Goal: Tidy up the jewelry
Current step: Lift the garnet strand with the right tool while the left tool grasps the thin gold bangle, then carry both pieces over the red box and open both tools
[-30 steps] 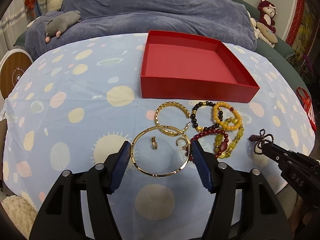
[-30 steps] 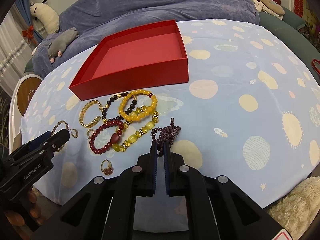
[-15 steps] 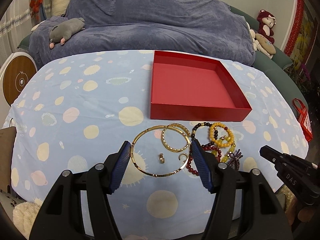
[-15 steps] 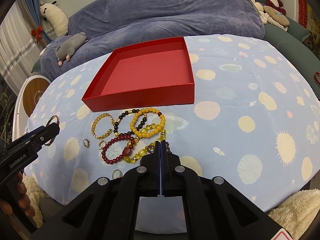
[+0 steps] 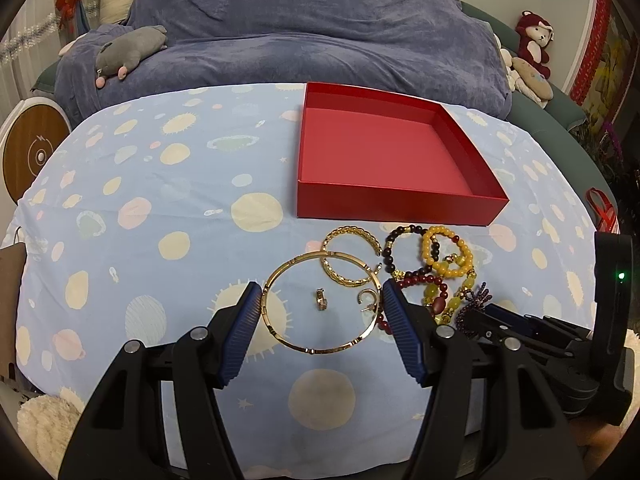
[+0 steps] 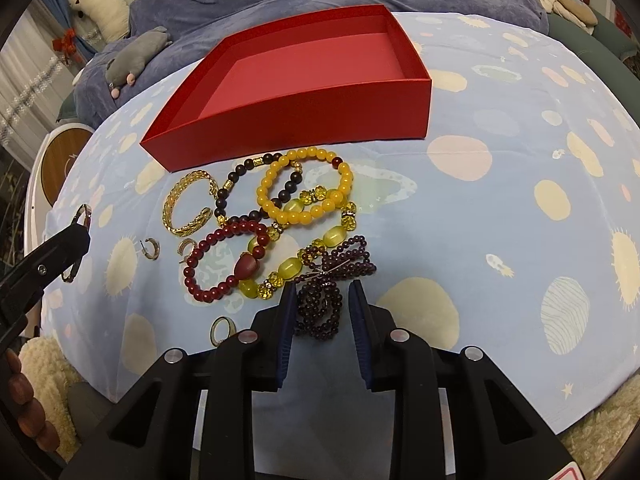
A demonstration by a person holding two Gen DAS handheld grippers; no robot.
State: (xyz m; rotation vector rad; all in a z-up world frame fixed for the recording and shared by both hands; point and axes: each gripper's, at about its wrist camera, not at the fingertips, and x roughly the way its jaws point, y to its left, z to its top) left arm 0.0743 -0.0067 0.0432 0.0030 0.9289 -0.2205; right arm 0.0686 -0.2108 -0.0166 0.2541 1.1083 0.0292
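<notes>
An empty red box (image 5: 384, 160) stands on the spotted blue cloth; it also shows in the right wrist view (image 6: 296, 76). In front of it lies jewelry. My left gripper (image 5: 322, 302) is open, its fingers on either side of a large thin gold bangle (image 5: 288, 340) that rings a small ring (image 5: 321, 299) and an earring (image 5: 366, 298). A woven gold cuff (image 6: 186, 210), yellow bead bracelet (image 6: 304, 188), dark red bead bracelet (image 6: 224, 260) and others lie together. My right gripper (image 6: 322, 304) is open around a purple bead bracelet (image 6: 328, 280) lying on the cloth.
A blue-covered sofa (image 5: 300, 32) with a grey plush toy (image 5: 128, 50) runs behind the table. More plush toys (image 5: 532, 60) sit at the right. A gold ring (image 6: 222, 330) lies near the table's front edge. A round wooden-faced object (image 5: 34, 156) stands at left.
My right gripper was shut on the purple bracelet; its jaws have opened and the bracelet lies on the cloth between them. My left gripper stays open around the gold bangle.
</notes>
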